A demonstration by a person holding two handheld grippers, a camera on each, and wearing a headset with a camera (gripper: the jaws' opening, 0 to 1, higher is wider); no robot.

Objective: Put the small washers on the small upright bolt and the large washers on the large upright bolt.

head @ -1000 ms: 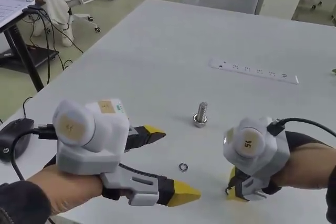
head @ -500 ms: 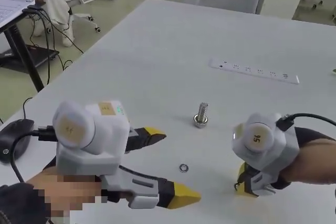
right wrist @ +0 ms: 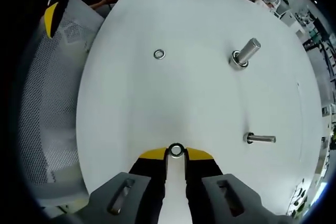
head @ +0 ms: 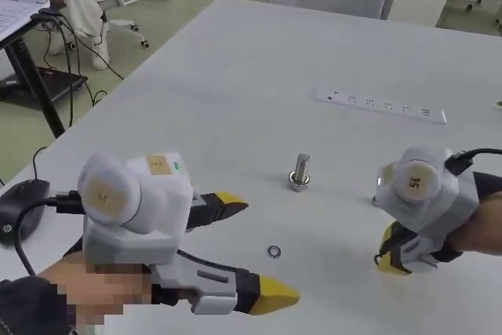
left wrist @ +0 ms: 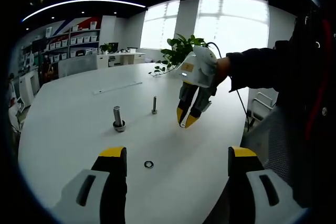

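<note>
Your right gripper [left wrist: 185,120] points its tips down at the table [head: 235,76], jaws pressed in on a washer [right wrist: 176,150] pinched between the yellow tips. Whether that one is small or large is hard to judge at this angle. Your left gripper [head: 252,249] sits low over the near edge, jaws spread wide with nothing between them. A second washer [head: 274,251] lies flat on the table just ahead of those open jaws. The large bolt [head: 300,172] stands upright beyond it, and the small bolt [left wrist: 154,105] stands upright apart from it, nearer your right gripper.
</note>
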